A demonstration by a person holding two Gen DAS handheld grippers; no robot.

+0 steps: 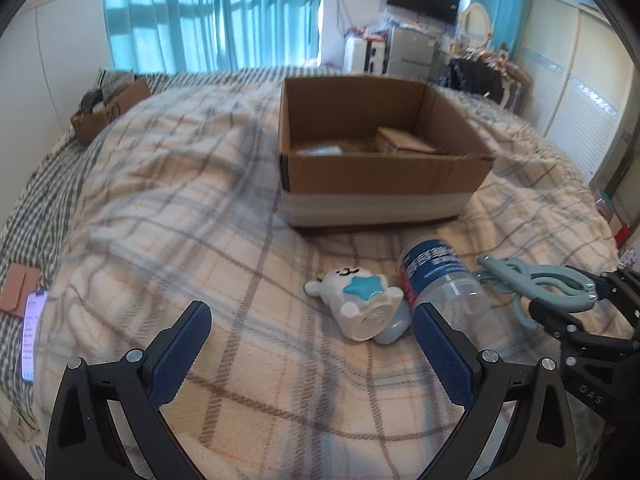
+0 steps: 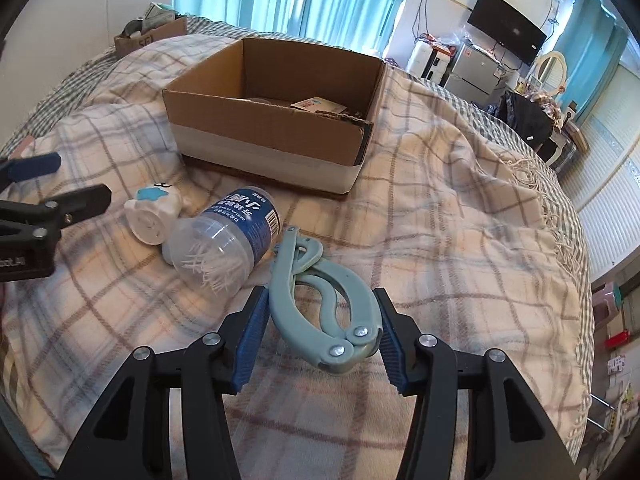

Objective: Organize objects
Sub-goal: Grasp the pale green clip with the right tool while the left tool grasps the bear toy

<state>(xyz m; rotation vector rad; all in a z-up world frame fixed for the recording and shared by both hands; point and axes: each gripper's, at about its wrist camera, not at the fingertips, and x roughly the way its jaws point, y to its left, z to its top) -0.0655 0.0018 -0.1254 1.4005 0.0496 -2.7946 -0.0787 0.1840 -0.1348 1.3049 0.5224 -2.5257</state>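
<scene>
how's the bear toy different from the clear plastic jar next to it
The bear toy is opaque white with a blue star; the jar is see-through with a dark blue label. The toy is smaller; the jar is longer and holds thin white sticks. Both lie on their sides on the plaid blanket, touching, outside the cardboard box.

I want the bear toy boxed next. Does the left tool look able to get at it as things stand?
Probably yes. The left tool is open, with the white bear toy lying just ahead between its fingers. Only the clear plastic bottle crowds the toy's right side, touching it.
</scene>
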